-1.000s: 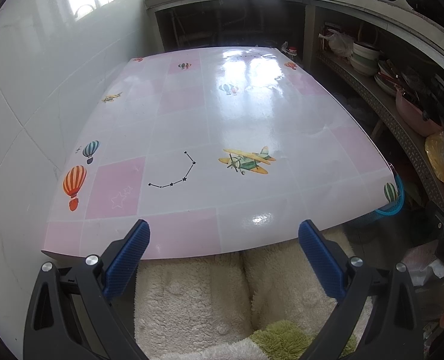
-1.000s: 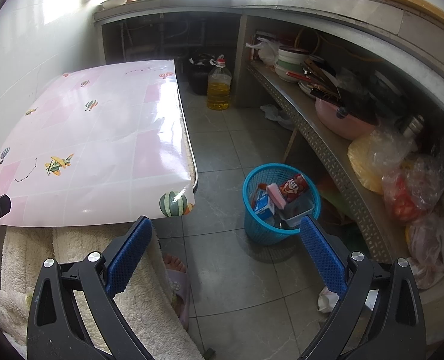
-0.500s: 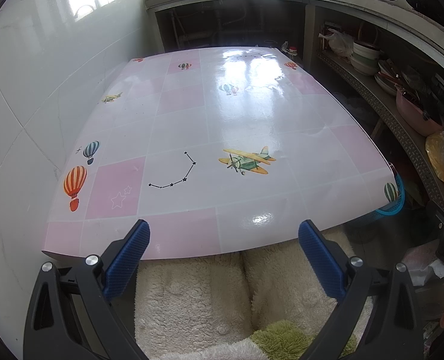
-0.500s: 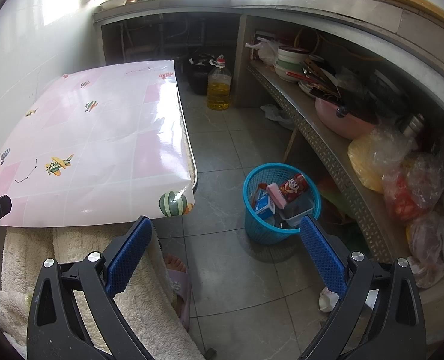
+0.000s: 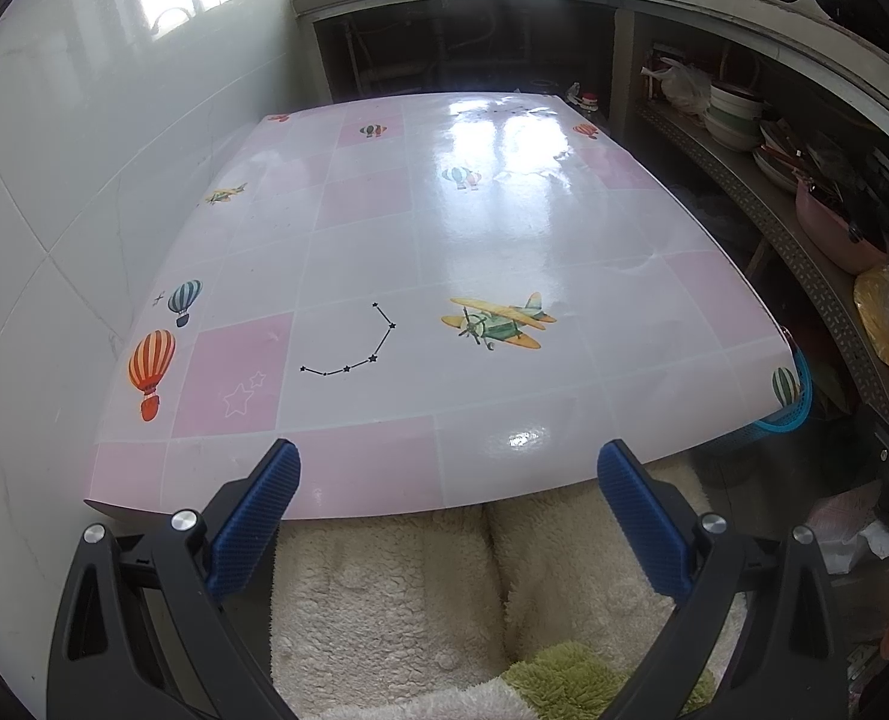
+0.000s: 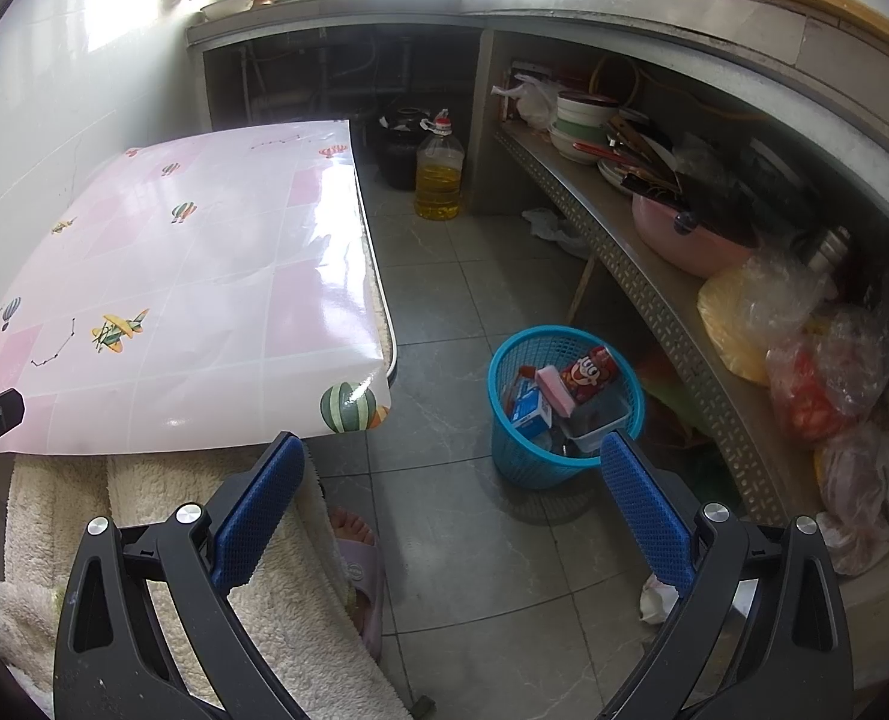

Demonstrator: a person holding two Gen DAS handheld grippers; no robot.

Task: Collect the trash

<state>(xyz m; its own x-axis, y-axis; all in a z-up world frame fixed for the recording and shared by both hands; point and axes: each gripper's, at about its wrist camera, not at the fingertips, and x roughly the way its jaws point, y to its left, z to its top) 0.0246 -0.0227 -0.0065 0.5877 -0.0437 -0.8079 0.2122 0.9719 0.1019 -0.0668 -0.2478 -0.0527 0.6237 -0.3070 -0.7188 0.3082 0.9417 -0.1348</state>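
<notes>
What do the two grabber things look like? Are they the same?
Yes, they match. The left gripper and right gripper each have two black plastic arms with cut-out holes, round silver bolts, and long blue fingers with a bumpy, dotted texture. No cables show.

A home kitchen. Around the table (image 6: 204,276), with its glossy balloon-and-airplane cover, runs a concrete counter (image 6: 624,6) carrying pots. The shelf (image 6: 654,276) beneath it holds stacked bowls, a pink basin and bagged food (contents unclear). A cooking-oil jug (image 6: 439,171) stands on the tiled floor beyond the table.
</notes>
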